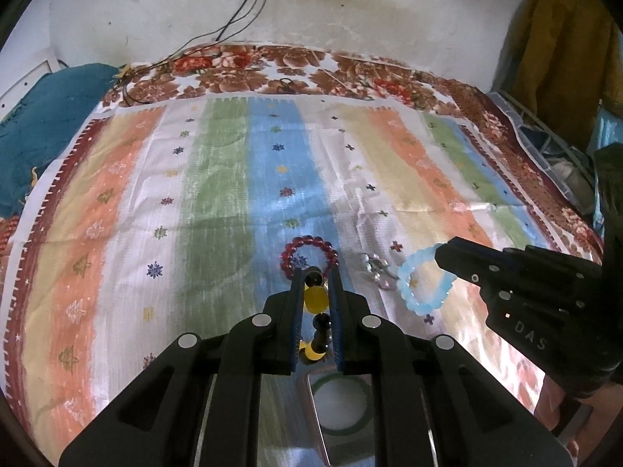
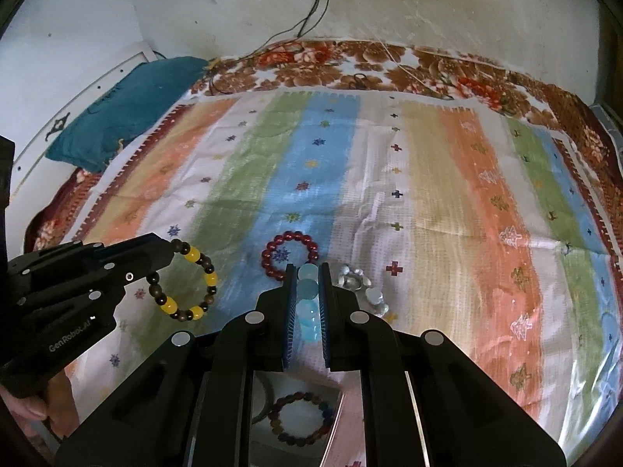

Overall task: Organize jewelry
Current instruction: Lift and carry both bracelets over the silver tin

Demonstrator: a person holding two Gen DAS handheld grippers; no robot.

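Note:
My left gripper [image 1: 316, 277] is shut on a bracelet of dark brown and yellow beads [image 1: 315, 299], lifted off the striped cloth; the right wrist view shows it hanging as a ring [image 2: 187, 286] from the left gripper [image 2: 171, 251]. My right gripper [image 2: 307, 270] is shut on a pale blue bead bracelet [image 2: 307, 307], which in the left wrist view dangles as a loop [image 1: 424, 282] from the right gripper [image 1: 440, 255]. A dark red bead bracelet [image 1: 309, 255] [image 2: 290, 255] lies flat on the blue stripe. A clear silvery bracelet [image 1: 375, 268] [image 2: 360, 286] lies to its right.
The striped cloth [image 1: 218, 179] covers a floral bedspread [image 1: 272, 74] against a white wall. A teal cushion [image 1: 43, 124] lies at the far left, with cables [image 1: 241, 11] beyond it. Under the right gripper a clear box holds a multicoloured bead bracelet [image 2: 301, 418]; a green ring [image 1: 342, 404] shows under the left.

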